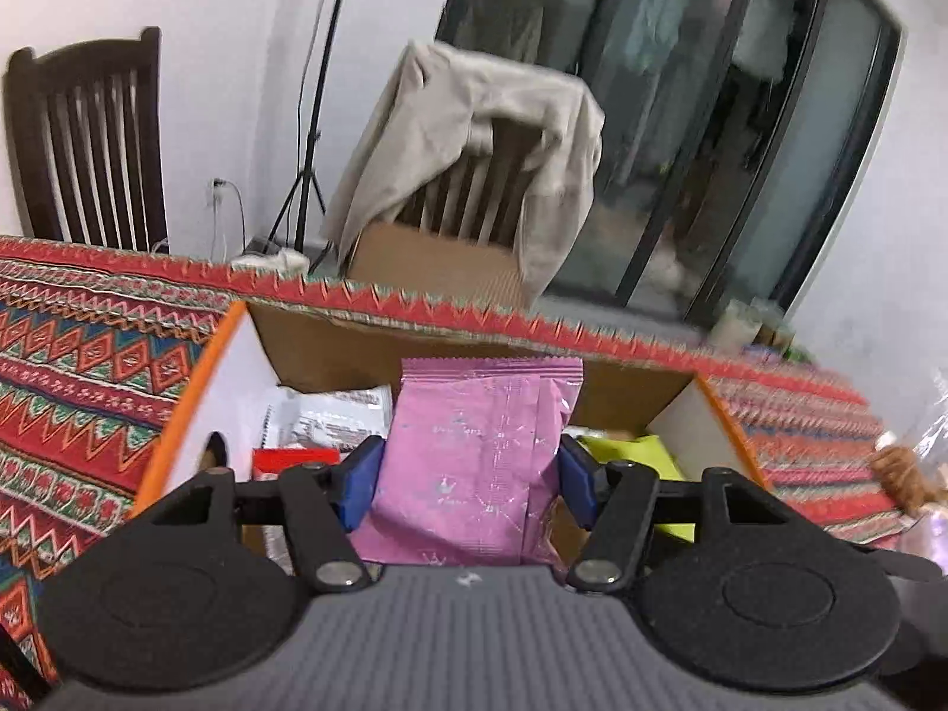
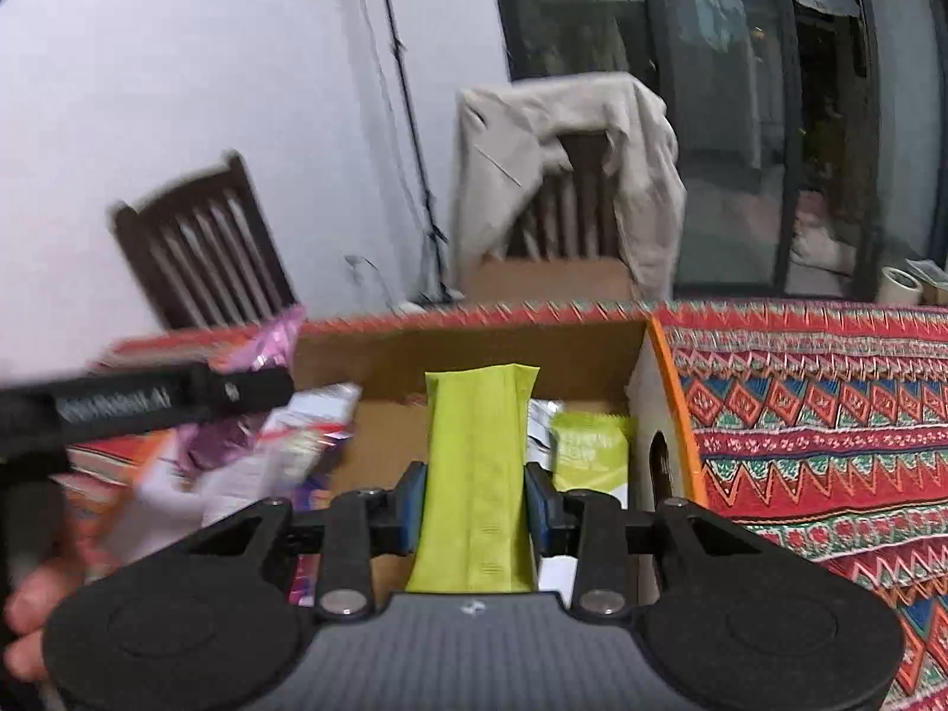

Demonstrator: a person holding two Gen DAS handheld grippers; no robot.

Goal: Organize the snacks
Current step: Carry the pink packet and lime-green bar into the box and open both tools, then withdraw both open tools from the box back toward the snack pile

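Observation:
My left gripper (image 1: 468,480) is shut on a pink snack packet (image 1: 474,462), which stands upright between the blue pads over an open cardboard box (image 1: 308,349) with orange-edged flaps. A grey-white packet (image 1: 332,420), a red one (image 1: 290,462) and a lime-green one (image 1: 634,450) lie inside the box. My right gripper (image 2: 474,506) is shut on a lime-green snack bar (image 2: 477,474), held over the same box (image 2: 474,349). Another green packet (image 2: 592,453) lies at the box's right side. The left gripper's body (image 2: 148,400) with its pink packet (image 2: 272,343) crosses the right wrist view, blurred.
A red patterned cloth (image 1: 77,355) covers the table (image 2: 829,415) around the box. Behind stand a dark wooden chair (image 1: 89,142), a chair draped with beige cloth (image 1: 474,154), a light stand (image 1: 314,118) and glass doors (image 1: 711,118). A hand (image 2: 29,610) shows at lower left.

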